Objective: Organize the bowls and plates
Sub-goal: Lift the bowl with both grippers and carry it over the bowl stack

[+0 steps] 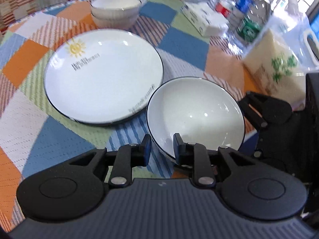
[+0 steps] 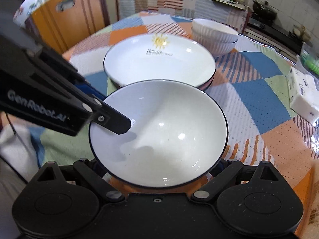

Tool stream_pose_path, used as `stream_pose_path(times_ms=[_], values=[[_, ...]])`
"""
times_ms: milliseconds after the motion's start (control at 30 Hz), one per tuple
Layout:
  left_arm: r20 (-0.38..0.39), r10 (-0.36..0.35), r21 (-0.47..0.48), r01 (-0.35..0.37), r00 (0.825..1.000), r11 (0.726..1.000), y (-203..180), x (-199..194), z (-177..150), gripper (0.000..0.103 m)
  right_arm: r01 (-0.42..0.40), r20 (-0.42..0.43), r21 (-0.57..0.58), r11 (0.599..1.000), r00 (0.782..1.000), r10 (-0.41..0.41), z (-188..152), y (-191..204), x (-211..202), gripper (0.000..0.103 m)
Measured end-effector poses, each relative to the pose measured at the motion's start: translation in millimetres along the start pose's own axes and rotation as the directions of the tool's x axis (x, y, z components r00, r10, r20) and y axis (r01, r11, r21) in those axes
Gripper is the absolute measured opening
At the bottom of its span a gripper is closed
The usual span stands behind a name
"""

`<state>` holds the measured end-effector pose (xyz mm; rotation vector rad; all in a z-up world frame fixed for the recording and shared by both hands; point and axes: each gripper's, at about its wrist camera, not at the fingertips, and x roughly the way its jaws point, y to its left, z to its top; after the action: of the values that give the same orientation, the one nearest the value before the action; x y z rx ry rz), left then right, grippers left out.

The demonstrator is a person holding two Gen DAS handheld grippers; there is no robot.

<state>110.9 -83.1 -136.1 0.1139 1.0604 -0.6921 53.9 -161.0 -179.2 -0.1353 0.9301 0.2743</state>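
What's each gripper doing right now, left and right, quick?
Left gripper: shut on the dark-rimmed bowl, fingers straddling its near rim.
Right gripper: its fingers are hidden under the same bowl, so it cannot be told.

A white bowl with a dark blue rim is showing at 6 o'clock. At 12, a white plate is wearing a yellow sun print and black lettering. The patchwork tablecloth is mixing blue, orange, green and striped squares.

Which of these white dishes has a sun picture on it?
The big plate at the table's middle: a yellow sun and dark lettering near its far rim. The held bowl and the ribbed bowls behind are plain.
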Motion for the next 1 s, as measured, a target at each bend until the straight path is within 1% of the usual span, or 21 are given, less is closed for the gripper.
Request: stream_pose_path(times_ms=[67, 167, 300, 400, 467, 567, 800, 1000], values=[[0.018, 0.005, -0.014, -0.005, 1.000, 1.000, 1, -6, 6, 0.021, 0.005, 0.020, 0.015, 1.000, 1.000, -0.005, 7, 0, -3, 0.098], [0.037, -0.005, -0.034, 0.007, 0.999, 0.999, 5, -15, 16, 0.021, 0.018, 0.045, 0.009, 1.000, 0.999, -0.018, 16, -2, -5, 0.098], [0.070, -0.005, -0.024, 0.007, 0.998, 1.000, 3, -25, 29, 0.021, 0.025, 0.073, 0.025, 0.999, 0.997, -0.026, 29, -8, -14, 0.098], [0.075, -0.009, -0.024, 0.010, 0.997, 1.000, 2, -31, 41, 0.021, 0.039, 0.083, 0.027, 0.999, 0.996, -0.042, 40, -12, -19, 0.098], [0.054, -0.020, -0.050, 0.022, 0.998, 0.998, 4, -36, 51, 0.022, 0.049, 0.093, 0.018, 0.999, 0.994, -0.050, 47, -14, -22, 0.098], [0.080, -0.018, -0.043, 0.022, 0.997, 0.999, 5, -51, 61, 0.021, 0.064, 0.118, 0.012, 0.998, 0.991, -0.065, 59, -14, -31, 0.098], [0.137, -0.013, -0.045, 0.019, 0.990, 0.999, 18, -80, 95, 0.022, 0.053, 0.180, 0.015, 0.998, 0.982, -0.055, 98, -23, -43, 0.098], [0.207, -0.014, -0.096, 0.035, 0.978, 0.995, 44, -89, 128, 0.022, 0.059, 0.215, -0.048, 0.997, 0.975, -0.047, 140, -34, -38, 0.098]])
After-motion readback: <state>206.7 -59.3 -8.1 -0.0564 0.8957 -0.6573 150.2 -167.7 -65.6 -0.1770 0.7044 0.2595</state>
